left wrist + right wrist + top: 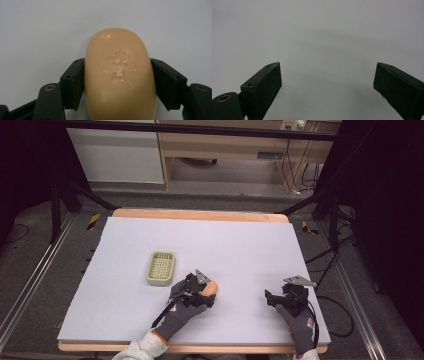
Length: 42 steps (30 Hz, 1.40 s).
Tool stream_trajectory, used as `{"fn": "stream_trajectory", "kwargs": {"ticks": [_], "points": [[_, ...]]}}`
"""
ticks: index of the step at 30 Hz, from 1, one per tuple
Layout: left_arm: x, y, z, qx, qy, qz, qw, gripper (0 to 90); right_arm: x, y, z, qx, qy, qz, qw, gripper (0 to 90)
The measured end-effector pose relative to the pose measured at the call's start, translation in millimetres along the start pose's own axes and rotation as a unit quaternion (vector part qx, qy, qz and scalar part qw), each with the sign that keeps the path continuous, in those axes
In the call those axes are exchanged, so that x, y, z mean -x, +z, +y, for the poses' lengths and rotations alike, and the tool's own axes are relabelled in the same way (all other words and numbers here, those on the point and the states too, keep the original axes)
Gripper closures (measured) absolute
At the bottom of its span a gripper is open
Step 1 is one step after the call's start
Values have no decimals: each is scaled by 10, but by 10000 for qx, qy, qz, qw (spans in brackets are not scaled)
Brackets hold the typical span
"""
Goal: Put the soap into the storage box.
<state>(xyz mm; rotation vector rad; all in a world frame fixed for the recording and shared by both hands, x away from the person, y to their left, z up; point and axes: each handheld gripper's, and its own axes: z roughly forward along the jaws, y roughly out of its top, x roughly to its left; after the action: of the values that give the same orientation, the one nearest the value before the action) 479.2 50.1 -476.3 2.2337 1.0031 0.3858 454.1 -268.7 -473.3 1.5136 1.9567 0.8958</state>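
Soap bar [120,75] is clamped between the left gripper [206,292] jaws, low over the table [240,245], grasp looks done, placing into the soap dish [161,268] just ahead-left of it remains; right gripper [274,299] jaws apart, idle off to the right.

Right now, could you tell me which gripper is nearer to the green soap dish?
Left. The left gripper, shut on the soap, sits just right of the soap dish; the right gripper is open, farther right.
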Motion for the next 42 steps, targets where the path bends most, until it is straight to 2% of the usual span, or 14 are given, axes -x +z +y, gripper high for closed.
{"fn": "stream_trajectory", "kwargs": {"ticks": [4,7,16,26,42], "points": [[-6,-5,-2,17,7,-35,10000,314,0,-16,-1,9,-17,14,10000,84],[-43,-33,7,-26,-105,-187,9998,314,3,-18,-1,30,-19,-1,10000,84],[-54,-149,26,57,-103,-274,9996,316,5,-22,-4,21,-24,-8,10000,84],[-100,-338,45,260,-112,-273,9992,316,3,-29,-5,29,1,-1,10000,83],[-215,-549,26,411,-215,-222,9987,317,5,-33,-5,32,6,-5,10000,83]]}}
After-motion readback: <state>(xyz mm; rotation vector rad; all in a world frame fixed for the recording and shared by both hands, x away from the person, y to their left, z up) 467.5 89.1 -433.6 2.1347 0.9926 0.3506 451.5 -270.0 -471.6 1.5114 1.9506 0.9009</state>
